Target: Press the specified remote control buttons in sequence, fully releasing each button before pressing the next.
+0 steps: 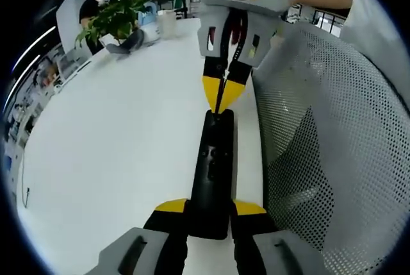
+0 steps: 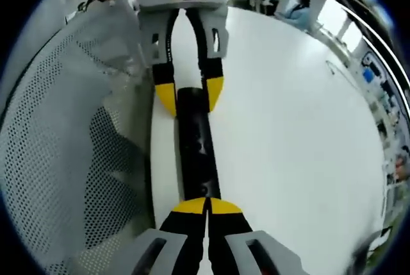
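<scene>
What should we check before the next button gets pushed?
1. Left gripper holds the remote by its sides: ok.
2. Right gripper is shut to a point: ok.
3. Its tips sit at the remote's far end: ok.
4. Tips lifted fully off the button: cannot tell.
5. Remote lies over the white table, in plain sight: ok.
6. Which button is under the tips: cannot tell.

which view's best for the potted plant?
Left gripper view: the potted plant stands at the table's far end, leaves clear. Right gripper view gives nothing I can make out as it; there the remote lies between the grippers.
</scene>
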`<state>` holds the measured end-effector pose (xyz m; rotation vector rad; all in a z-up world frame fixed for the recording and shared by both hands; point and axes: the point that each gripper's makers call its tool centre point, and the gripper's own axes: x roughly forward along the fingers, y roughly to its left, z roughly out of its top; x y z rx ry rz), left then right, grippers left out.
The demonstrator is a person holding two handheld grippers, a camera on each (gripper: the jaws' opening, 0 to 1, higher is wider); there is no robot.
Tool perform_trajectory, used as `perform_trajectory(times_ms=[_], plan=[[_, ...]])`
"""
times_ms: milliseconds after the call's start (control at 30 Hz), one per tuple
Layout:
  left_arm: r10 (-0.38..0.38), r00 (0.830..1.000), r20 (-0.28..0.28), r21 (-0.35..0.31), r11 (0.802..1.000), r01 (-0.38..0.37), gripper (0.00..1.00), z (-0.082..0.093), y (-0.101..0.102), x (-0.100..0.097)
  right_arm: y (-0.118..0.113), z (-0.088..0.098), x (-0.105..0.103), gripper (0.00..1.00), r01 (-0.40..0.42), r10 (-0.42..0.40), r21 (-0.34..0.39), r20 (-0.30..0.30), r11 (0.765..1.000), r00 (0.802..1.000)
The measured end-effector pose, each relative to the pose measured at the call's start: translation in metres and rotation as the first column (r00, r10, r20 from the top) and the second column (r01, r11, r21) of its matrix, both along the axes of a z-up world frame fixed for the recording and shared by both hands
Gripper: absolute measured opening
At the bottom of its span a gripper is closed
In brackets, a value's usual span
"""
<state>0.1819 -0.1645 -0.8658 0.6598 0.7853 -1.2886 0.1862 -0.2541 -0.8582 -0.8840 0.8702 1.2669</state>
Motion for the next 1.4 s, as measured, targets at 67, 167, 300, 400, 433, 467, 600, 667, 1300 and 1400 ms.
perform_trajectory(times_ms=[67,167,300,400,433,467,600,667,1300,1400], plan=[[0.025,1.000,-0.002,-0.038,0.999,-0.026,0.25,0.000,-0.001,0.000,0.000,0.000,0.000,0.00,0.011,-0.011,0.025,-0.002,1.000,1.000],[0.025,1.000,0.009,-0.070,0.997,-0.024,0.25,0.000,0.000,0.000,0.001,0.001,0.001,0.00,0.073,-0.071,0.076,-0.021,0.994,0.997],[0.028,1.000,0.013,-0.115,0.993,-0.026,0.25,0.000,0.000,0.000,0.001,0.001,0.001,0.00,0.167,-0.159,0.109,-0.075,0.980,0.984],[0.021,1.000,0.017,-0.131,0.991,-0.019,0.25,0.001,-0.001,-0.001,0.002,0.001,0.003,0.00,0.150,-0.145,0.116,-0.055,0.982,0.988],[0.021,1.000,0.018,-0.136,0.991,-0.018,0.25,0.001,-0.001,-0.001,0.001,0.001,0.003,0.00,0.156,-0.151,0.119,-0.053,0.981,0.987],[0.024,1.000,0.020,-0.140,0.990,-0.021,0.25,0.001,-0.001,-0.001,0.001,0.002,0.002,0.00,0.157,-0.151,0.123,-0.054,0.980,0.987],[0.034,0.999,0.026,-0.172,0.985,-0.029,0.25,0.001,-0.001,-0.003,0.006,0.006,-0.001,0.00,0.170,-0.157,0.160,-0.088,0.972,0.984],[0.028,0.999,0.024,-0.172,0.985,-0.024,0.25,0.001,-0.001,-0.004,0.010,0.006,-0.002,0.00,0.152,-0.141,0.167,-0.080,0.974,0.987],[0.072,0.997,-0.011,-0.205,0.976,-0.072,0.26,0.003,-0.003,-0.002,0.012,0.001,-0.004,0.00,0.002,-0.005,0.074,0.039,0.997,0.999],[0.038,0.999,0.029,-0.196,0.980,-0.031,0.26,0.002,-0.004,-0.003,0.012,0.001,-0.003,0.00,0.035,-0.038,0.088,0.028,0.996,0.999]])
